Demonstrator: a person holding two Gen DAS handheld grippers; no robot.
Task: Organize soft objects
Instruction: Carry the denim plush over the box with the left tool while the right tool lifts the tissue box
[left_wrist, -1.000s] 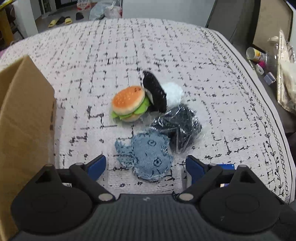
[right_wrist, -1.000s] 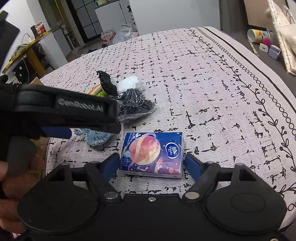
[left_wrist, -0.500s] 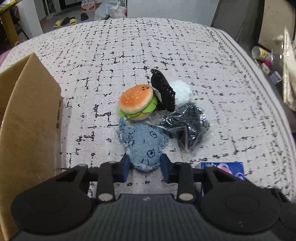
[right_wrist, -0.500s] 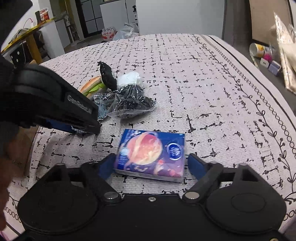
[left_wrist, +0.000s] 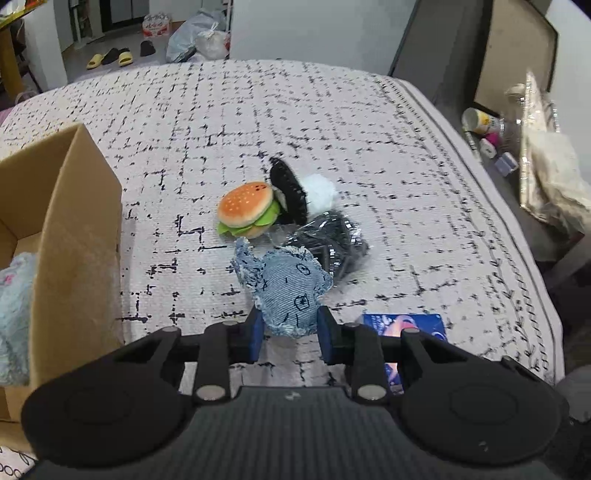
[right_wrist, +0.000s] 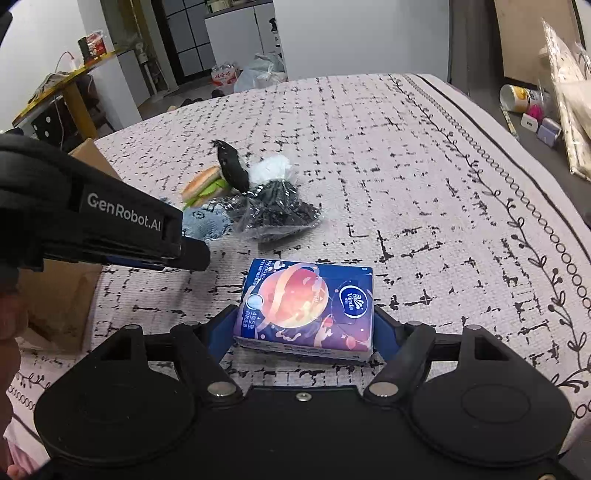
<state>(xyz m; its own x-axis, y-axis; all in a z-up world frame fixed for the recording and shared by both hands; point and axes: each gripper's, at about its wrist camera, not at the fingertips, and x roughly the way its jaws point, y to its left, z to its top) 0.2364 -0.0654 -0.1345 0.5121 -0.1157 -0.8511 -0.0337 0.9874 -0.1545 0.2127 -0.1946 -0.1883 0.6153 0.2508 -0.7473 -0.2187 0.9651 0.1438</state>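
Note:
My left gripper (left_wrist: 290, 325) has its jaws closing on the lower end of a blue denim plush toy (left_wrist: 288, 291), which hangs a little above the patterned bedspread (left_wrist: 369, 147). In the right wrist view that gripper (right_wrist: 184, 254) shows from the side, with the denim toy (right_wrist: 199, 221) at its tip. My right gripper (right_wrist: 304, 325) is closing on a blue tissue pack (right_wrist: 306, 302), with its pads against both sides. A plush burger (left_wrist: 247, 212), a black furry piece (left_wrist: 288, 192), a white puff (left_wrist: 321, 192) and a clear bag of dark items (left_wrist: 332, 240) lie together beyond.
An open cardboard box (left_wrist: 74, 221) stands at the left edge of the bed with a pale blue plush (left_wrist: 14, 314) inside. Bottles and small items (left_wrist: 487, 129) sit on the floor past the bed's right edge. A hand (right_wrist: 7, 332) shows at the left.
My left gripper closed on the denim toy and raised it off the bedspread. My right gripper narrowed around the tissue pack and stayed in place.

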